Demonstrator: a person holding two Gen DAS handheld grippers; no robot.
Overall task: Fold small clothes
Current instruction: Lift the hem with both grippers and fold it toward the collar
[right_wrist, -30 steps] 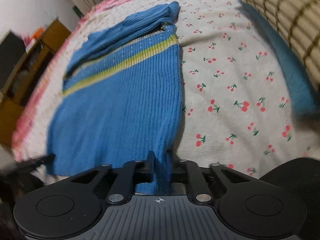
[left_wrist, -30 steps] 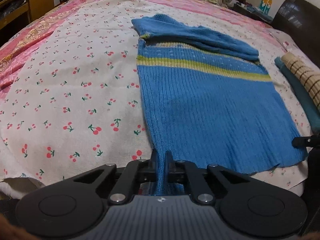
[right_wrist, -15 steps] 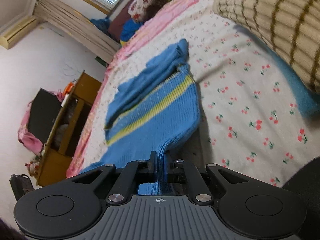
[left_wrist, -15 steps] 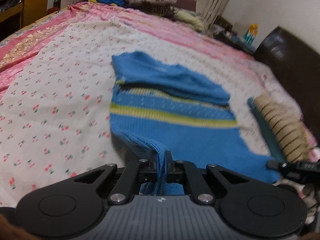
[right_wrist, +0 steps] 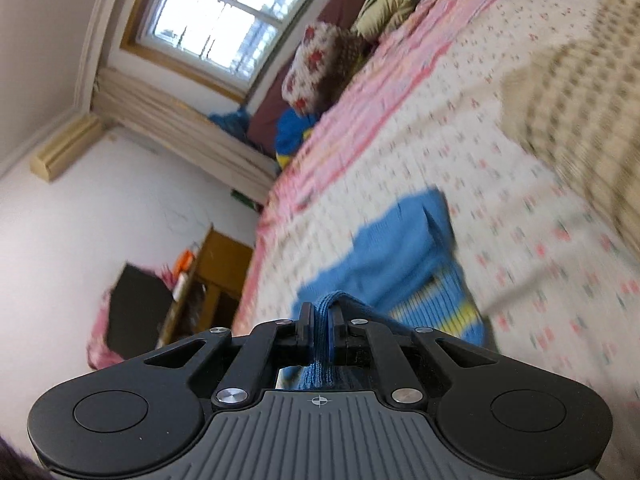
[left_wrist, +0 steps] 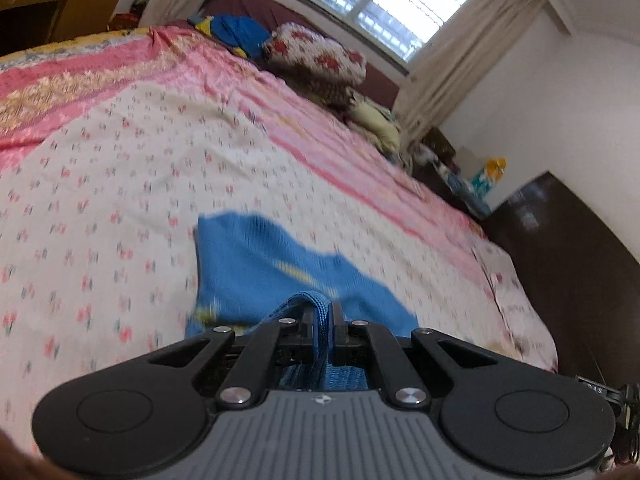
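Carrying the blue ribbed knit sweater [left_wrist: 256,268] hem up off the cherry-print bedsheet [left_wrist: 100,200], left gripper [left_wrist: 320,320] and right gripper [right_wrist: 319,322] both clamped tight on knit, sleeves tucked, lengthwise fold underway, hem not yet laid on the collar end.

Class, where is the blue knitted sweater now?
On the cherry-print bedsheet, low centre in both wrist views: blue knitted sweater, its near edge pinched by left gripper and right gripper.

Open bedsheet [left_wrist: 120,184] is seen ahead and left of the left hand-held gripper [left_wrist: 320,320]; pillows [left_wrist: 320,60] block the far end.
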